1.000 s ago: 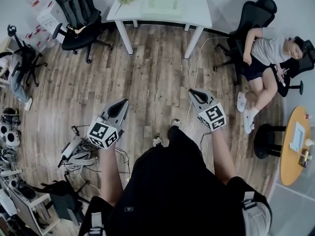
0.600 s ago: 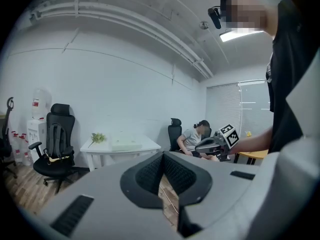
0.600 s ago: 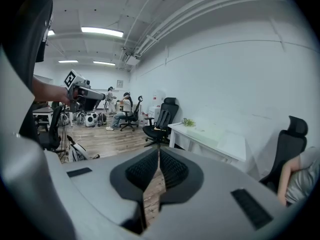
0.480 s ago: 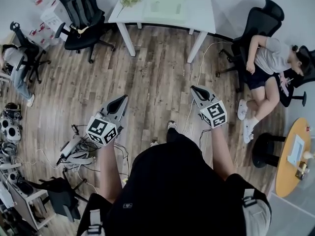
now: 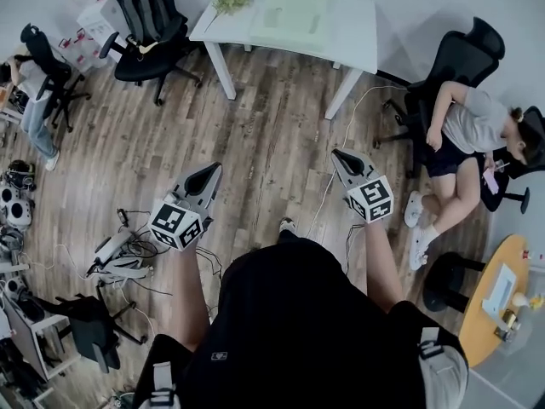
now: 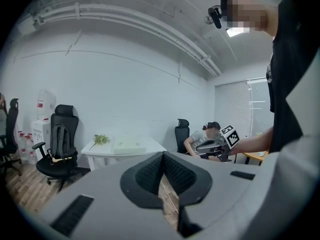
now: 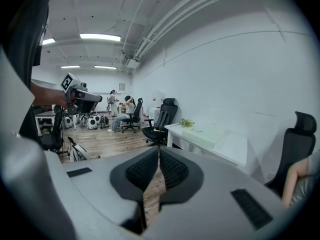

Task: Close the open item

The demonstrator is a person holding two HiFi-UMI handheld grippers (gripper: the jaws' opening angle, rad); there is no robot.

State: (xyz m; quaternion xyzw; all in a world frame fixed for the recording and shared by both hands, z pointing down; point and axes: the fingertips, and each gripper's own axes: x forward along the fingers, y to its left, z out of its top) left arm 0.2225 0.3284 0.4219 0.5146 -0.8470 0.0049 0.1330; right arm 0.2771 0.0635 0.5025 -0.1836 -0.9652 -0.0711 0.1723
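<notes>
A white table [image 5: 356, 25] stands at the far wall with a flat pale-green item [image 5: 294, 8] and a green sprig [image 5: 230, 0] on it; whether the item is open I cannot tell. My left gripper [image 5: 211, 170] and right gripper [image 5: 338, 154] are held out over the wooden floor, well short of the table. Both are shut with nothing between the jaws. In the left gripper view the left gripper [image 6: 163, 154] points toward the table [image 6: 100, 149]. From the right gripper view, the right gripper [image 7: 159, 150] has the table [image 7: 235, 146] to its right.
A black office chair [image 5: 149, 20] stands left of the table. A person sits in another chair [image 5: 464, 58] at the right. A round wooden table [image 5: 490, 301] is at the lower right. Cables and gear [image 5: 119, 254] lie on the floor at the left.
The person carrying the grippers has walked forward toward the white table. Both grippers stay held out in front, still shut.
</notes>
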